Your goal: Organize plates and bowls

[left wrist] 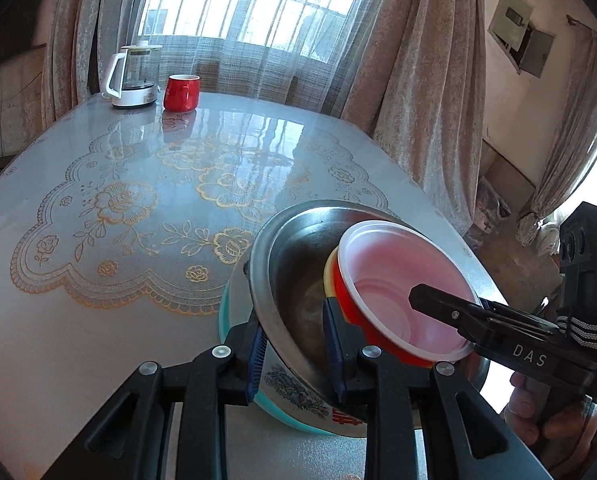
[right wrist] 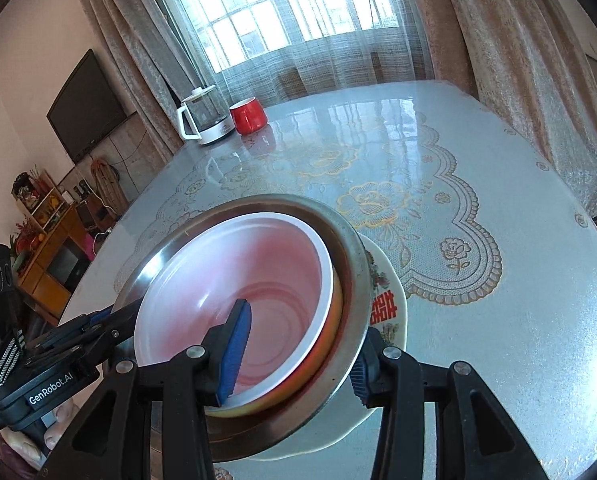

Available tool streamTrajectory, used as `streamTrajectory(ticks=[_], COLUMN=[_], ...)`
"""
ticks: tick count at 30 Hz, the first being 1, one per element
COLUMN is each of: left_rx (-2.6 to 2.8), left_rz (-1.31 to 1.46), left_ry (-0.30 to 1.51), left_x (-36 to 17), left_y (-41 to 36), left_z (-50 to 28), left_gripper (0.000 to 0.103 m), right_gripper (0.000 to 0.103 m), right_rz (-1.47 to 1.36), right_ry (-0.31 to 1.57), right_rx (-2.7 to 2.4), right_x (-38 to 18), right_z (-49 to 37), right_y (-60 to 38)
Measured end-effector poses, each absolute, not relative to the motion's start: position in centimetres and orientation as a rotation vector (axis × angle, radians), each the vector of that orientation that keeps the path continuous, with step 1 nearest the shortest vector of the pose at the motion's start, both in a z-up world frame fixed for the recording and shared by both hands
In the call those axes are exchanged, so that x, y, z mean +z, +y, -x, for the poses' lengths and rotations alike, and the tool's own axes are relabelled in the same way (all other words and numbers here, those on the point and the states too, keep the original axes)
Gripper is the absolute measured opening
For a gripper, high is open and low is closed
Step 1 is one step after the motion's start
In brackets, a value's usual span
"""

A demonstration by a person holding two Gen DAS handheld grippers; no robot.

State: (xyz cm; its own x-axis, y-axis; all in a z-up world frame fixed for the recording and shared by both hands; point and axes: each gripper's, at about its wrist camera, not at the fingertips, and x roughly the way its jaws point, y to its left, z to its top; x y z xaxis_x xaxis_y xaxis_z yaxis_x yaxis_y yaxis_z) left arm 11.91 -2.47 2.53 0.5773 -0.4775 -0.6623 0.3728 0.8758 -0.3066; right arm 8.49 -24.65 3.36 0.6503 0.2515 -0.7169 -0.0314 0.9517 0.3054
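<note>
We have a nested stack in both hands, tilted above the counter (left wrist: 98,320) at about 5 o'clock in the left wrist view. The left tongs (left wrist: 296,354) are nearly closed, pinching the wall of the steel bowl (left wrist: 294,264), one pad outside and one inside. The right tongs (right wrist: 298,352) stand partly open and clamp across several layers: the inner pad sits inside the red plastic bowl (right wrist: 238,280), the outer one under the steel rim. A yellow bowl (left wrist: 329,276) shows as a thin edge between red and steel, and the enamel plate (right wrist: 386,312) with the floral print lies underneath; whether either grip truly carries that plate we cannot tell.

The risks, as we judge them: the stack leans, so the smooth plastic bowls could slide out of the steel one. The plate could drop onto the glossy counter if nothing clamps it. The two grips could also pull apart and twist a rim free. The kettle (left wrist: 132,76) and red mug (left wrist: 181,92), at 11 o'clock, sit well apart.
</note>
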Motion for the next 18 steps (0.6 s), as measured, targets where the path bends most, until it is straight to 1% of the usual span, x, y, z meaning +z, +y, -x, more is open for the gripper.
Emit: streamTrajectory(ticks=[8, 18], left_rx=[-0.473, -0.422], left_rz=[0.109, 0.086], left_ry=[0.843, 0.834], left_x=[1.1, 0.5], left_y=[-3.3, -3.8], left_z=[-12.0, -11.5], left_gripper=[0.027, 0.027], right_gripper=[0.041, 0.041], right_rz=[-0.256, -0.282], right_ry=[0.874, 0.859], right_rx=[0.121, 0.143], right_x=[1.3, 0.9], right_z=[-8.8, -9.0], right_y=[-25.0, -25.6])
